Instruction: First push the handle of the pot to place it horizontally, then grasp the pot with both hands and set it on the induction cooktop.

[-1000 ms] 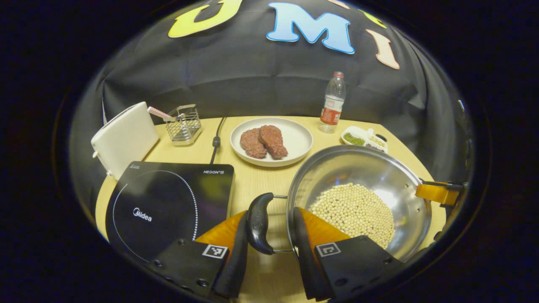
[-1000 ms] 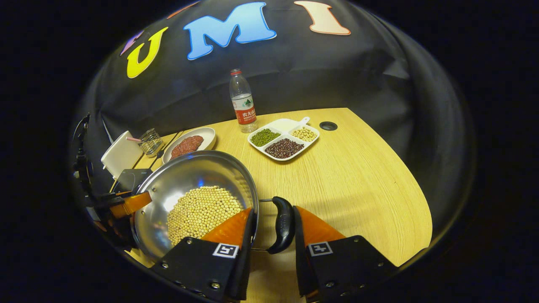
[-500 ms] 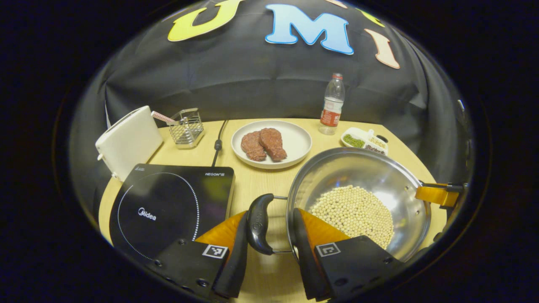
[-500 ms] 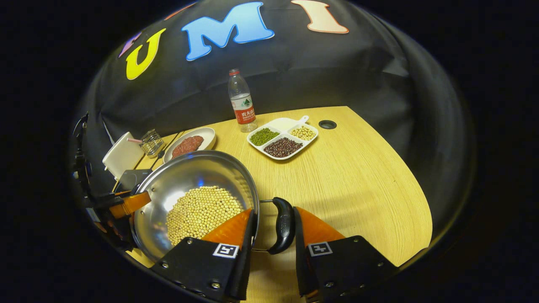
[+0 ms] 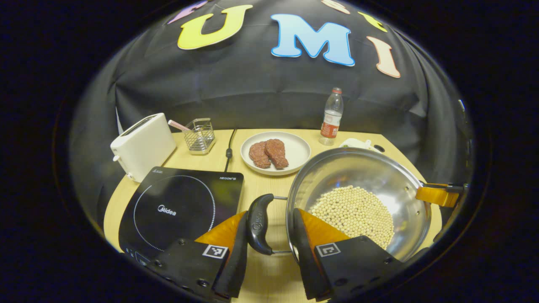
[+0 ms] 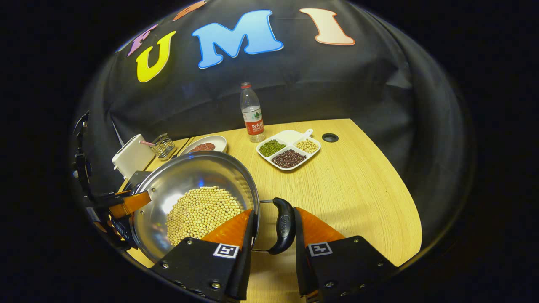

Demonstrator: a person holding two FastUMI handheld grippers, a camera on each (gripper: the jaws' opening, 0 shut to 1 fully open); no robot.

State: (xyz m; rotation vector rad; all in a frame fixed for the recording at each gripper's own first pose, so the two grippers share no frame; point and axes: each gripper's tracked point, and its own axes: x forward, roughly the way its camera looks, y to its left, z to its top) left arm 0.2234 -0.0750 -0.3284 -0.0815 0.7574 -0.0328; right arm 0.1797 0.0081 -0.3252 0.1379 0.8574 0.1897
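Left tongs (image 5: 269, 240) straddle the pot's near black handle (image 5: 258, 223), one finger outside it and the other against the pot (image 5: 358, 198) wall; whether both press I cannot tell. Right tongs (image 6: 271, 242) straddle the opposite handle (image 6: 283, 225) likewise. Between the two tongs the pot, holding soybeans (image 5: 353, 212), appears raised over the worktop (image 6: 358, 189), with the induction cooktop (image 5: 181, 206) left of the left tongs.

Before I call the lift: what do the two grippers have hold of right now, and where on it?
The pot of beans, by its two side handles: left gripper jaws bracket the left handle, right gripper jaws the right handle.
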